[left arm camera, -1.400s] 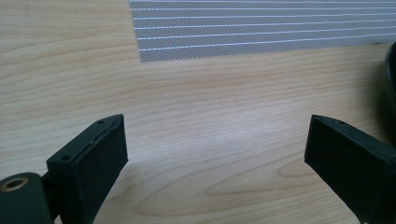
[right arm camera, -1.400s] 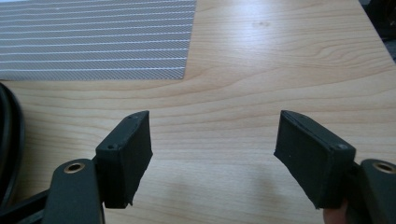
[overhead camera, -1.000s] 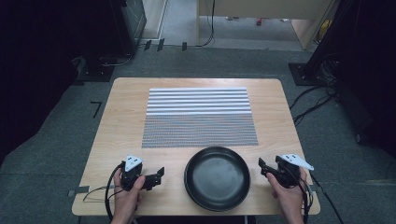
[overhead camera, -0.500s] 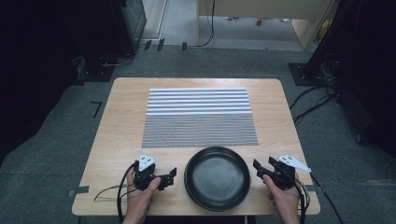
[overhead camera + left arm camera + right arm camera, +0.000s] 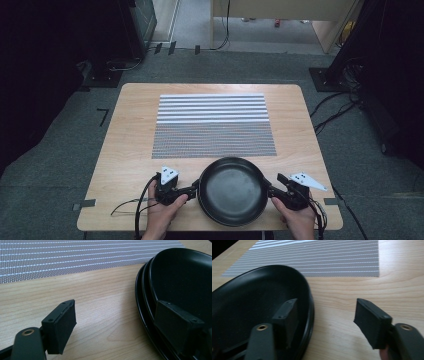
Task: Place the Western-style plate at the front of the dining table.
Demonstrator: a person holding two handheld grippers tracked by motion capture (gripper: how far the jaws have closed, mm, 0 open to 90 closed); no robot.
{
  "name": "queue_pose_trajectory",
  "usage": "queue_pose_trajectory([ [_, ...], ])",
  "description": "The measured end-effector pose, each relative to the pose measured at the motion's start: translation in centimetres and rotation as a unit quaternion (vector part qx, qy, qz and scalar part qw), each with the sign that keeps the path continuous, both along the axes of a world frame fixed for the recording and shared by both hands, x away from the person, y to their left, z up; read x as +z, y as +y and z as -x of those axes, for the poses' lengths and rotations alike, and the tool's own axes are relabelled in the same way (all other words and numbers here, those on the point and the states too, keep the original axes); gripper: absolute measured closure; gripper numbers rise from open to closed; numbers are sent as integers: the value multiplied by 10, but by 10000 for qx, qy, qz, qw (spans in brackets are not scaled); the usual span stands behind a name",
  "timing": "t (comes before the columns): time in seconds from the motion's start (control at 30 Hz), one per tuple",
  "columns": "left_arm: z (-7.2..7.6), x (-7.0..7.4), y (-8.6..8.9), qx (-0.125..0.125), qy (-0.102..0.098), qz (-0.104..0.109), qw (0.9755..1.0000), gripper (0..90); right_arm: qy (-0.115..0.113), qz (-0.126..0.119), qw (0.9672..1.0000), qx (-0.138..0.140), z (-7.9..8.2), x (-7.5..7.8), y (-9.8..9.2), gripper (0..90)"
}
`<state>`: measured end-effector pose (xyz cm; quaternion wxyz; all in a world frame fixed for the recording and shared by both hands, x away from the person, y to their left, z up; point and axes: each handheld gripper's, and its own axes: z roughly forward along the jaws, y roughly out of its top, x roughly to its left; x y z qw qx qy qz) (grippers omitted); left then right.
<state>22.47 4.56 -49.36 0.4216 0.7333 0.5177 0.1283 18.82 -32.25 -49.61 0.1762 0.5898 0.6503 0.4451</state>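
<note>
A round black plate (image 5: 231, 190) lies on the wooden table (image 5: 130, 145) near its front edge, just in front of a striped grey placemat (image 5: 212, 125). My left gripper (image 5: 192, 189) is open at the plate's left rim. In the left gripper view one jaw reaches over the plate (image 5: 180, 285) and the other stays outside over bare wood. My right gripper (image 5: 272, 190) is open at the right rim. In the right gripper view its left jaw sits over the plate (image 5: 254, 302) and its right jaw hangs over the table.
The placemat (image 5: 75, 257) covers the table's middle and back. Bare wood lies to either side of it. Cables (image 5: 125, 207) trail from the grippers over the front edge. Dark equipment and floor cables (image 5: 340, 107) surround the table.
Both grippers have moved inward toward the plate, from beside it to straddling its left and right rims. The plate has not moved.
</note>
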Motion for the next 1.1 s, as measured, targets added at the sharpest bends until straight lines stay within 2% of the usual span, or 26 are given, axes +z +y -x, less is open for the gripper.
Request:
queue_pose_trajectory([
  [0.03,1,3,2,-10,-29,151,9999,175,12,-40,9999,126,1,0,4,475],
  [0.1,2,5,1,-20,-65,208,9998,175,99,-71,9999,122,0,-1,6,508],
  [0.17,2,5,1,-47,-57,234,9997,175,140,-116,9998,106,0,-1,7,526],
  [0.2,2,3,-3,-122,-6,213,9997,175,216,-166,9993,238,-1,-3,9,568],
  [0.3,3,1,-8,-182,13,129,9998,228,495,-466,9970,366,-2,-5,11,643],
  [0.4,6,-1,-14,-355,23,74,9993,266,493,-363,9975,360,-1,-5,12,674],
  [0.43,7,-2,-16,-397,27,44,9992,296,421,-379,9979,298,0,-3,10,737],
  [0.5,8,-3,-19,-443,40,25,9990,306,421,-434,9979,237,1,-1,8,768],
  [0.63,8,-4,-21,-565,88,130,9983,368,447,-465,9976,234,2,1,6,785],
  [0.67,9,-5,-21,-711,153,256,9970,444,420,-481,9977,217,3,0,6,788],
  [0.73,9,-5,-21,-772,202,316,9963,463,414,-500,9977,206,3,0,5,791],
  [0.77,9,-6,-21,-834,252,380,9955,503,448,-610,9970,144,3,-1,5,796],
  [0.87,10,-5,-21,-829,294,370,9954,509,458,-680,9966,65,3,-1,5,800],
  [1.0,10,-4,-20,-831,345,414,9951,521,340,-505,9981,-41,6,0,9,826],
  [1.07,10,-4,-19,-820,381,414,9950,550,292,-564,9979,-138,6,2,11,845],
  [1.1,10,-3,-18,-832,381,443,9948,549,355,-730,9967,-48,4,0,13,848],
])
